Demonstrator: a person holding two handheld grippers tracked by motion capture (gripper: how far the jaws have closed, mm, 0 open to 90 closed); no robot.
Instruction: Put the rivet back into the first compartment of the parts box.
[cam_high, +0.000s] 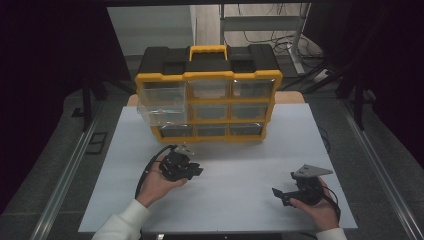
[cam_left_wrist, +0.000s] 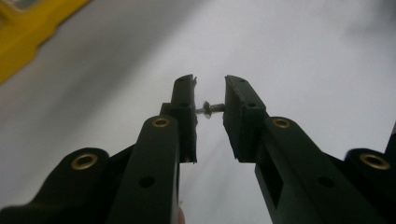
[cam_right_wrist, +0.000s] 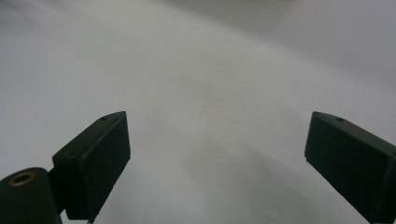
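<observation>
Desk (cam_high: 240, 200): flat white top, matte, bare apart from the items below; a wooden edge shows behind it at the far side. Grey carpeted floor (cam_high: 55, 165) around it, with metal rails (cam_high: 65, 172) running along both sides. Room dim; dark curtains left and right. Behind the desk, a white frame (cam_high: 260, 22) and loose cables on the floor.

Organizer (cam_high: 207, 95): yellow and black, with a yellow handle on top and a grid of clear drawers, standing at the far middle of the desk. The top-left drawer (cam_high: 162, 107) is pulled out toward the person.

Left claw (cam_high: 192, 167): held in the left hand (cam_high: 160, 182), just in front of the organizer, over the desk. In the left gripper view the left claw (cam_left_wrist: 209, 109) is narrowed to a small gap, and a small silver screw (cam_left_wrist: 210, 109) sits crosswise between the pads, pinched end to end. A yellow corner of the organizer shows at upper left of that view.

Right claw (cam_high: 277, 194): held in the right hand (cam_high: 320, 207) at the near right of the desk, well apart from the organizer, grey plate on top. In the right gripper view the right claw (cam_right_wrist: 215, 154) stands wide apart with nothing between, white surface beneath.
</observation>
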